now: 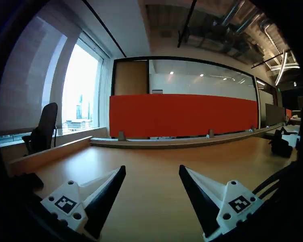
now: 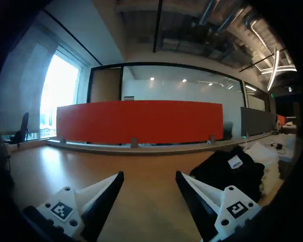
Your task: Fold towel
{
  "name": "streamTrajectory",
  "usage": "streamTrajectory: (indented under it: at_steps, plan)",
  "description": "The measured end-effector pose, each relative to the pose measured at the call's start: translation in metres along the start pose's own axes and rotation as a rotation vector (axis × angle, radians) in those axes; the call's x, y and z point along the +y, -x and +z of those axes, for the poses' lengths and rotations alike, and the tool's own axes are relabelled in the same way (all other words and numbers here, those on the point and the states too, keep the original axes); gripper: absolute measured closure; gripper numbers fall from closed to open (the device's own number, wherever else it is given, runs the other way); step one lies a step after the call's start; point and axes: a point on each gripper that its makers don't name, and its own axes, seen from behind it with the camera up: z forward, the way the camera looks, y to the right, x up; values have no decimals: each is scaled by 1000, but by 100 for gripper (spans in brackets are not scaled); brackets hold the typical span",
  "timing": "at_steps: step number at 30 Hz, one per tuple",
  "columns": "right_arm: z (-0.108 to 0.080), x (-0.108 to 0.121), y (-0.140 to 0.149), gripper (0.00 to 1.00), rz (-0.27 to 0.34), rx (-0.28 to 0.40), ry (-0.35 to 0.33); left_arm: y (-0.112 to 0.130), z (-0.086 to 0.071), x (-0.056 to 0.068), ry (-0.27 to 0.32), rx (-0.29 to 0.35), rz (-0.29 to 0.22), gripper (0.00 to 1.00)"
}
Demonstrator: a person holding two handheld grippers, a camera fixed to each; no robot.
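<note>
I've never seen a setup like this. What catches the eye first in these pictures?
A long red screen runs along the far edge of the wooden desk. In the foreground, the left hand-held gripper and the right hand-held gripper each point open-fingered across the desk. In the right gripper view, a pile of what look like black and white towels sits on the desk at the right.

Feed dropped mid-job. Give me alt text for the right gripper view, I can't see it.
The right gripper is open and holds nothing, pointing across a wooden desk. Ahead to its right lies a pile of black folded cloth, with a stack of white towels beside it. A red divider panel runs along the desk's far edge.
</note>
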Motion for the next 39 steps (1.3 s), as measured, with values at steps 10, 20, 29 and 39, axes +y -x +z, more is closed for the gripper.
streamTrajectory:
  at_steps: [10, 20, 29, 39]
  plan:
    - [-1, -6, 0, 1, -5, 1, -9, 0, -1, 0, 0, 0, 0, 2]
    - [-1, -6, 2, 1, -3, -1, -12, 0, 0, 0, 0, 0, 0, 2]
    - [-1, -7, 1, 1, -3, -2, -12, -1, -1, 0, 0, 0, 0, 2]
    - [-1, -7, 2, 1, -3, -2, -12, -1, -1, 0, 0, -1, 0, 2]
